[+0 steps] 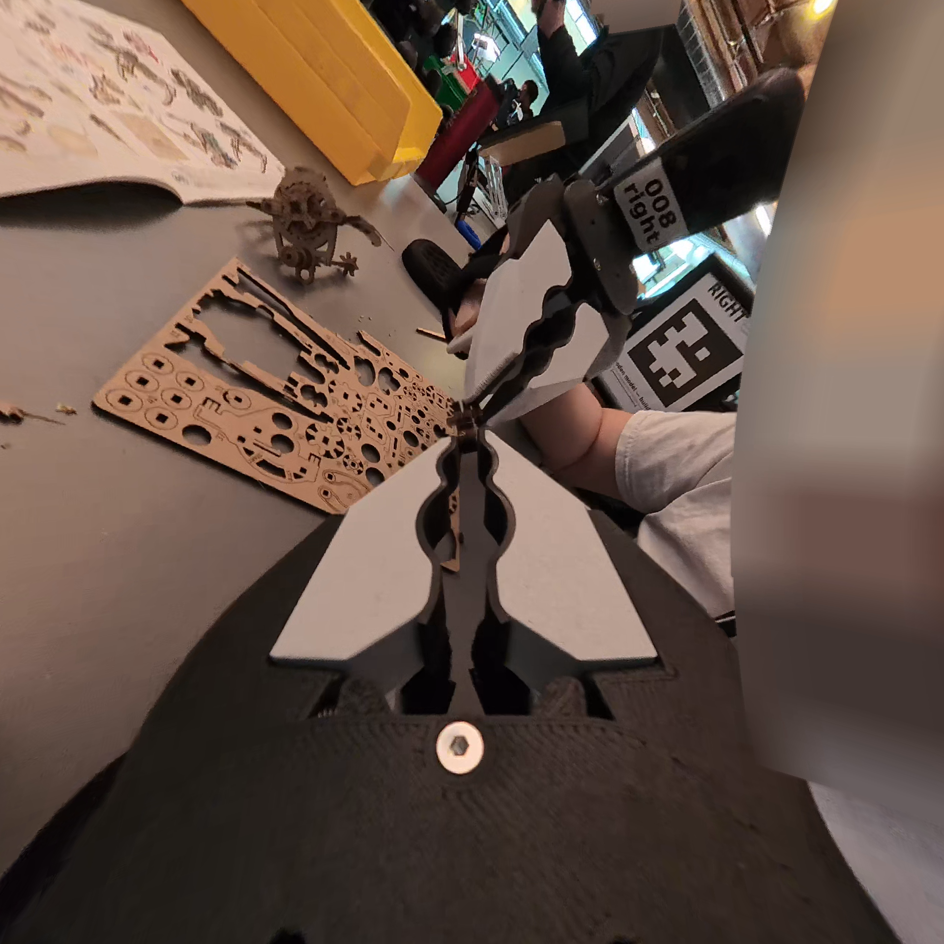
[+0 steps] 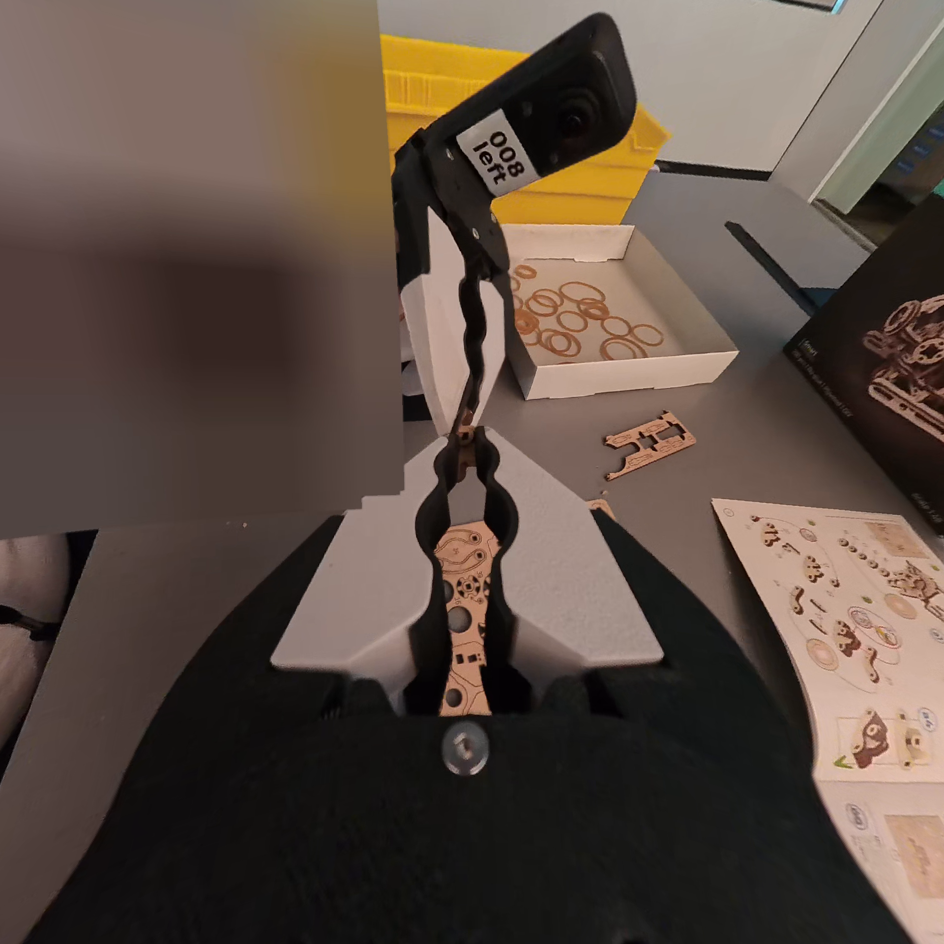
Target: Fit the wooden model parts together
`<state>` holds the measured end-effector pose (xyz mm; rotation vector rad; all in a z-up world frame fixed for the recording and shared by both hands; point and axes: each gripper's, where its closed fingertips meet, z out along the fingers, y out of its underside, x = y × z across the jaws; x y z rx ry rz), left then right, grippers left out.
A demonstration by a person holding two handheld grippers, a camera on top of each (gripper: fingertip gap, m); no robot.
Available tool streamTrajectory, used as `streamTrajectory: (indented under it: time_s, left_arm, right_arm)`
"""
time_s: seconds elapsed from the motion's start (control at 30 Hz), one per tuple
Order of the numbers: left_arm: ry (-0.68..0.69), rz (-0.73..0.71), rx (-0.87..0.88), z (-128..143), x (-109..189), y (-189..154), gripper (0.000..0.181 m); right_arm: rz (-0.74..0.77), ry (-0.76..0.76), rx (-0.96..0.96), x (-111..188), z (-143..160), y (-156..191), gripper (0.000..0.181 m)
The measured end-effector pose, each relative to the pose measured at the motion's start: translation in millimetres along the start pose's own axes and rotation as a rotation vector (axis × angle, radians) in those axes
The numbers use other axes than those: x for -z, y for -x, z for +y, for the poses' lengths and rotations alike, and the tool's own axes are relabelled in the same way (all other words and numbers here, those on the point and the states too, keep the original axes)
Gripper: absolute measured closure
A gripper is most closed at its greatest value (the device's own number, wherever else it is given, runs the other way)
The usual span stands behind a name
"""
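In the left wrist view, the left gripper (image 1: 466, 440) has its fingers drawn nearly together at the tips, pinching a small dark wooden part (image 1: 464, 420) above the grey table (image 1: 127, 562). The right gripper (image 1: 472, 406) comes in from the upper right, and its tips close on the same small piece, so the two grippers meet tip to tip. To the left of the tips, a flat laser-cut wooden sheet (image 1: 265, 408) with many punched-out holes lies on the table. Beyond it stands a partly built wooden model (image 1: 306, 225) with gears. An instruction sheet (image 1: 117, 102) lies at the far left, and a yellow bin (image 1: 327, 87) sits behind it. A person's forearm and white sleeve (image 1: 674, 459) show at the right.

In the right wrist view, the right gripper (image 2: 466, 443) is closed down to a narrow gap on the small wooden part (image 2: 465, 440), and the left gripper (image 2: 462, 419) reaches down from above to grip the same piece. Through the gap between the near fingers, the wooden sheet (image 2: 465, 613) shows on the table below. Farther right, a separate H-shaped wooden piece (image 2: 651, 442) lies alone. A white tray (image 2: 628, 378) of rubber bands (image 2: 577, 316) sits beyond it. The instruction sheet (image 2: 843, 638) lies at the near right, with a dark product box (image 2: 878, 368) behind it and the yellow bin (image 2: 562, 189) at the far side.
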<state>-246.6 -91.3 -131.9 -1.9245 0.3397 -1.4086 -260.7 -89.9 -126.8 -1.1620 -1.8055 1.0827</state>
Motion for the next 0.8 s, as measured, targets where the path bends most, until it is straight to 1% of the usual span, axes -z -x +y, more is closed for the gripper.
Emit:
streamTrajectory:
  time_s: [0.13,0.2,0.47,0.7,0.8]
  left_arm:
    - [0.016,0.009,0.155,6.3,1.4,8.5,0.177]
    - [0.028,0.005,0.187,8.7,2.3,11.6,0.177]
    - [0.048,0.009,0.215,11.1,4.4,15.2,0.177]
    - [0.055,0.031,0.23,11.4,4.6,12.9,0.177]
    - [0.073,0.032,0.268,15.5,4.4,16.6,0.177]
  right_arm:
    - [-0.01,0.024,-0.047,-7.1,8.6,-0.3,0.176]
    - [-0.013,0.03,-0.055,-10.1,11.6,0.0,0.176]
    - [-0.066,-0.003,-0.158,-14.4,14.2,0.5,0.175]
    - [-0.079,-0.021,-0.142,-13.7,12.1,2.0,0.176]
    - [-0.073,0.009,-0.124,-16.6,16.9,3.2,0.176]
